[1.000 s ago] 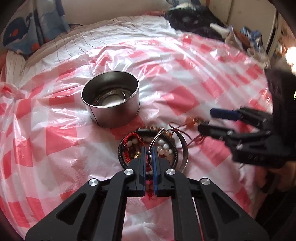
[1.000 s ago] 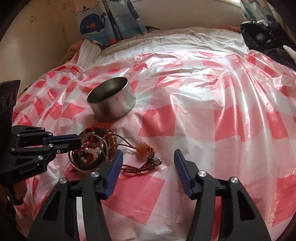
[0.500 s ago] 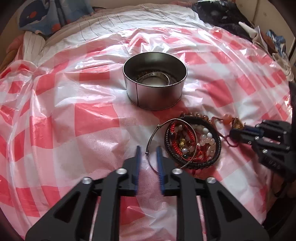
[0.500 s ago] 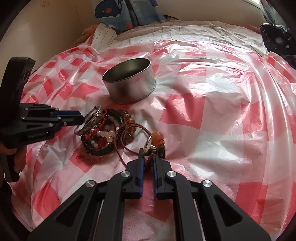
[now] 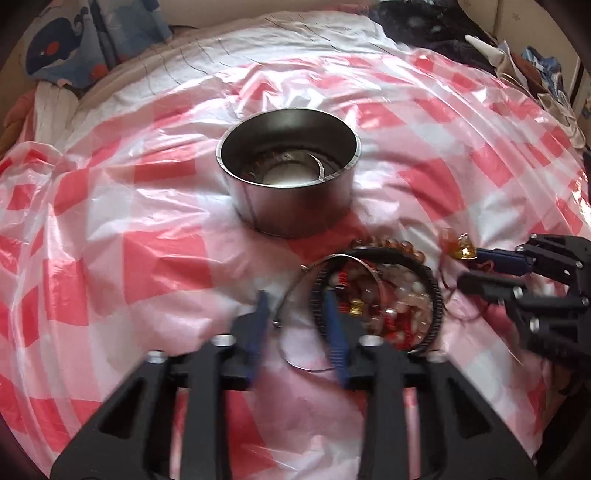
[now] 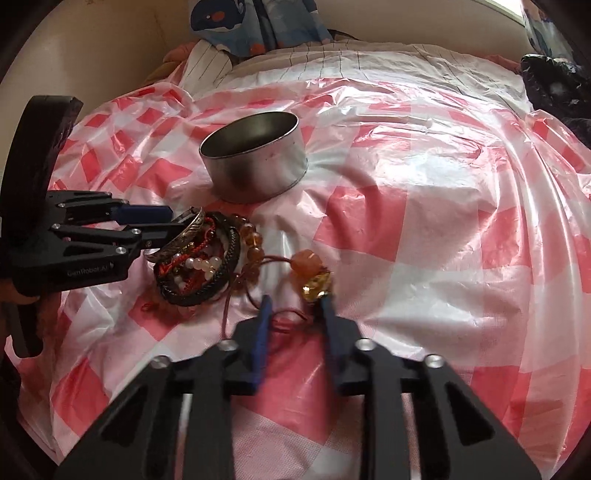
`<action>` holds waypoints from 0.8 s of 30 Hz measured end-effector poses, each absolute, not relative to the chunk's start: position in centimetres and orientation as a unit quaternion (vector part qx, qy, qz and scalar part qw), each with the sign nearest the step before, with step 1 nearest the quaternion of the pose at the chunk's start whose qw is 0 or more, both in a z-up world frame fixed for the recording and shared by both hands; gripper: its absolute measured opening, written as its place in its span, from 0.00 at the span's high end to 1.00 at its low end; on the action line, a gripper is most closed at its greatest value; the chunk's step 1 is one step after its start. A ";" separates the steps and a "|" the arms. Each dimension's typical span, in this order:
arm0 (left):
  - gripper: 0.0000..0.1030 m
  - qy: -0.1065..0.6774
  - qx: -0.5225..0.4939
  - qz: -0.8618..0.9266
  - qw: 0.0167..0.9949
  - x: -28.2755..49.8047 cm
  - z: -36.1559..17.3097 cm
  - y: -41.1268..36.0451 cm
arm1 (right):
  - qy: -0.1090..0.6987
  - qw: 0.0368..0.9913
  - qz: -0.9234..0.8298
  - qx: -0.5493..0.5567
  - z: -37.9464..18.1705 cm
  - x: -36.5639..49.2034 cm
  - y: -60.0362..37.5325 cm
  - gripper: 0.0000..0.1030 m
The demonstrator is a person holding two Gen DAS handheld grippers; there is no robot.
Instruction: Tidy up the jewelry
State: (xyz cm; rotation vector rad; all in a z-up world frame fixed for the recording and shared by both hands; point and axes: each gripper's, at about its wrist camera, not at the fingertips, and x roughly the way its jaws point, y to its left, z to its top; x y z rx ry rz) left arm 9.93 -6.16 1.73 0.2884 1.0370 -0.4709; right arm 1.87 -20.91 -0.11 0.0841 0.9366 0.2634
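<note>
Red-and-white checked plastic sheet [image 5: 155, 266], crinkled and glossy, spread over a bed and bearing everything listed here.

Steel tin [image 5: 288, 173], round and open-topped, standing upright at the middle of the sheet, far of the jewelry; a thin metal band and some reddish cord lie curled on its floor.

Jewelry pile [image 5: 376, 299], near and right of the tin, resting on the sheet: a black braided bracelet [image 6: 207, 284] ringing red cord and pale round beads, an amber-bead bracelet [image 6: 251, 240] on its far edge, and a thin silver bangle [image 5: 295, 295] overlapping its left side.

Red cord necklace [image 6: 280, 317], trailing right from the pile, with an orange bead and a gold pendant [image 6: 316, 286] at its right end.

Left gripper [image 5: 297, 317], blue pads blurred and closing; the bangle's wire rim runs between the fingers, which still stand visibly apart and are not seen pressing on it.

Right gripper [image 6: 293, 319], at the right of the pile, fingers also closing with a gap left; a loop of the red cord lies between them, and the gold pendant sits just at the right fingertip.

Whale-print pillow [image 6: 255, 22], blue, at the far end of the bed.
</note>
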 end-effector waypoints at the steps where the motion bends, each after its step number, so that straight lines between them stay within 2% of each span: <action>1: 0.91 0.489 0.135 -0.229 0.831 9.8 1.9 -6.2 | 0.448 0.883 0.130 0.046 -0.1 1.8 -21.0 0.92; 7: 0.92 0.469 0.091 -0.242 0.844 9.4 4.0 -5.1 | 0.426 0.891 0.144 0.063 0.9 1.3 -21.2 0.93; 14: 0.92 0.472 0.088 -0.235 0.845 9.5 4.3 -4.6 | 0.425 0.892 0.140 0.069 1.1 1.4 -21.3 0.93; 17: 0.90 0.496 0.111 -0.227 0.831 9.6 3.1 -4.7 | 0.442 0.884 0.130 0.074 0.3 2.0 -21.6 0.85; 19: 0.72 0.502 0.123 -0.221 0.827 9.6 2.4 -4.8 | 0.442 0.884 0.128 0.077 0.2 2.0 -21.6 0.58; 20: 0.66 0.496 0.135 -0.213 0.831 9.5 2.4 -5.0 | 0.438 0.887 0.126 0.075 0.3 1.9 -21.6 0.53; 21: 0.54 0.489 0.140 -0.211 0.835 9.5 2.5 -5.1 | 0.434 0.889 0.126 0.072 0.5 1.8 -21.5 0.51; 24: 0.46 0.462 0.139 -0.219 0.848 9.2 3.3 -5.4 | 0.437 0.889 0.121 0.072 0.2 1.9 -21.6 0.44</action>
